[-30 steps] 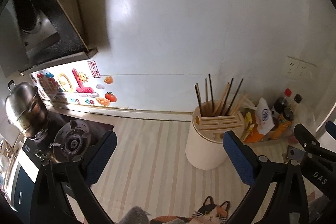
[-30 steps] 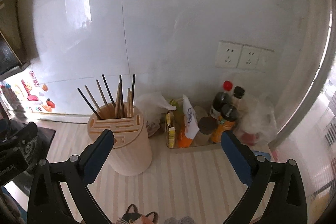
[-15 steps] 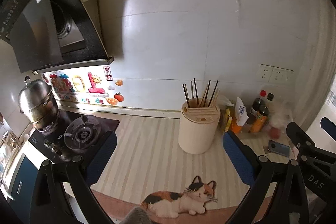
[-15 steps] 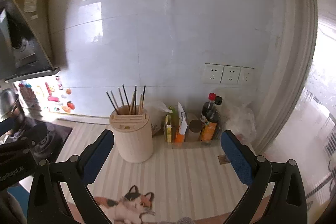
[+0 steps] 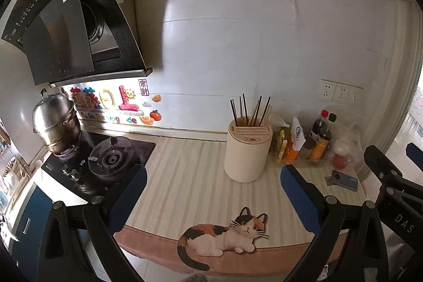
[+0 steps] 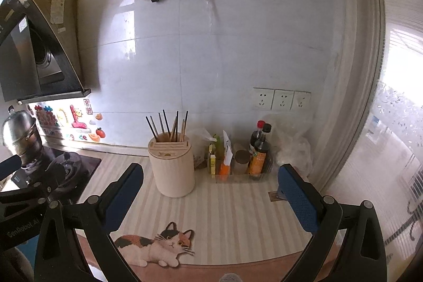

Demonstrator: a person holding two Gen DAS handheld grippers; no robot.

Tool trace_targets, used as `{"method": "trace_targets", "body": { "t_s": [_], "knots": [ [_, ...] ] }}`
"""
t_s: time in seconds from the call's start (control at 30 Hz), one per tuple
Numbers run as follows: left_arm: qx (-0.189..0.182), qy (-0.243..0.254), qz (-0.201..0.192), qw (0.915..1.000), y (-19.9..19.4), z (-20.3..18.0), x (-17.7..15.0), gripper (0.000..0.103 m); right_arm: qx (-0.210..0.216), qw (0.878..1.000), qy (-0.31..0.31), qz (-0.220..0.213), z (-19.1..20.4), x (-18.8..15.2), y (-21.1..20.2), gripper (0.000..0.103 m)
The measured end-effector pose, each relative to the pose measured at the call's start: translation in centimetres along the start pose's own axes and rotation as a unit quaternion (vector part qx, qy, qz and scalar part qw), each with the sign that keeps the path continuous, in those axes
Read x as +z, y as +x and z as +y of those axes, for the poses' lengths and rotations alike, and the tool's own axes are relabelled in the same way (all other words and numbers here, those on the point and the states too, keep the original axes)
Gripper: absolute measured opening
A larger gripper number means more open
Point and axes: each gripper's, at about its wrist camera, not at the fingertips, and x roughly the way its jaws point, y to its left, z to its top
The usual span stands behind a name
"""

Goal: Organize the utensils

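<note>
A cream round utensil holder point(image 5: 248, 152) point(image 6: 172, 169) stands on the striped counter near the wall. Several dark and wooden chopsticks point(image 5: 251, 110) point(image 6: 169, 126) stick up from its slotted top. My left gripper point(image 5: 214, 192) is open, well back from the holder, with nothing between its blue pads point(image 5: 298, 200). My right gripper point(image 6: 211, 192) is also open and empty, and the holder shows between its blue pads point(image 6: 297, 198) at a distance.
A gas stove point(image 5: 111, 157) with a steel pot point(image 5: 55, 120) lies left under a black range hood point(image 5: 66, 25). Sauce bottles point(image 6: 260, 152), packets and plastic bags crowd the back right corner. A phone point(image 5: 343, 180) lies on the counter. A cat-shaped mat point(image 5: 224, 234) overhangs the front edge.
Both grippers have pulled back and away from the utensil holder, so it looks smaller and the cat mat and counter edge have come into view. Both stayed open.
</note>
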Motion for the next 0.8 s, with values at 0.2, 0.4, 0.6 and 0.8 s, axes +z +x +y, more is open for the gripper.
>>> {"method": "trace_targets", "body": {
  "t_s": [0.2, 0.4, 0.6, 0.8],
  "knots": [
    [-0.001, 0.001, 0.007, 1.0000, 0.4, 0.4, 0.2, 0.103, -0.002, 1.000, 0.001, 0.009, 0.2, 0.2, 0.5, 0.103],
    [0.005, 0.000, 0.007, 1.0000, 0.8, 1.1, 0.3, 0.103, -0.003, 1.000, 0.004, 0.016, 0.5, 0.2, 1.2, 0.103],
    [0.006, 0.000, 0.010, 0.9999, 1.3, 1.3, 0.2, 0.103, -0.008, 1.000, 0.000, 0.018, 0.9, 0.2, 1.6, 0.103],
    [0.005, 0.003, 0.010, 0.9999, 1.4, 1.6, 0.3, 0.103, -0.005, 1.000, -0.005, 0.023, 1.4, 0.1, 1.9, 0.103]
  ]
}}
